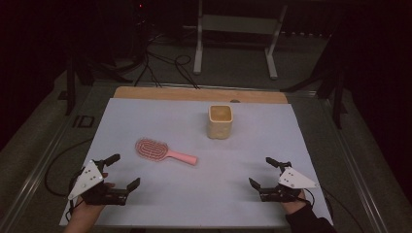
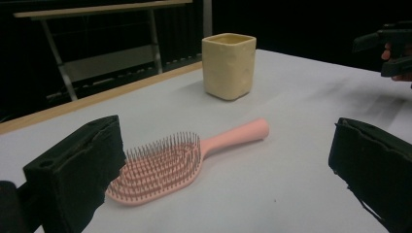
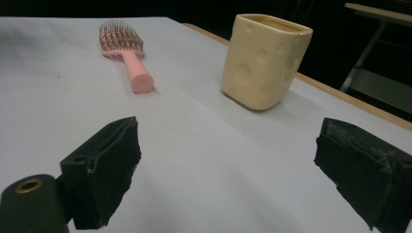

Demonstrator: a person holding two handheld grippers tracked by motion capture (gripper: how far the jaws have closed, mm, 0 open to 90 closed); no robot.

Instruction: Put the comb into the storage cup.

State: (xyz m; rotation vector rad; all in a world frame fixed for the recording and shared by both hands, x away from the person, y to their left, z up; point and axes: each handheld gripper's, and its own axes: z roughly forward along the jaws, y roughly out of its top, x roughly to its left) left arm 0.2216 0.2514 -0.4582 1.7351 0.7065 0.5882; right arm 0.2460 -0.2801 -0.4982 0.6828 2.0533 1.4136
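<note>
Both the left gripper (image 1: 118,172) and right gripper (image 1: 265,172) rest spread wide and empty, either side of the pink hairbrush (image 1: 163,151), near the yellow cup (image 1: 220,122).

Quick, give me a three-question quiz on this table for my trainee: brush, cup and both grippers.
1. True or false: the left gripper holds the brush.
2. Which way do the brush's bristles face? A) up B) down C) toward the cup
3. Fill in: the brush's handle end points toward the ____ gripper's side of the table.

Key
1. False: its jaws stand open, apart from the brush.
2. A: the bristles stand upward in the left gripper view.
3. Right: the handle runs toward the right gripper, which is also open and holds nothing.
</note>
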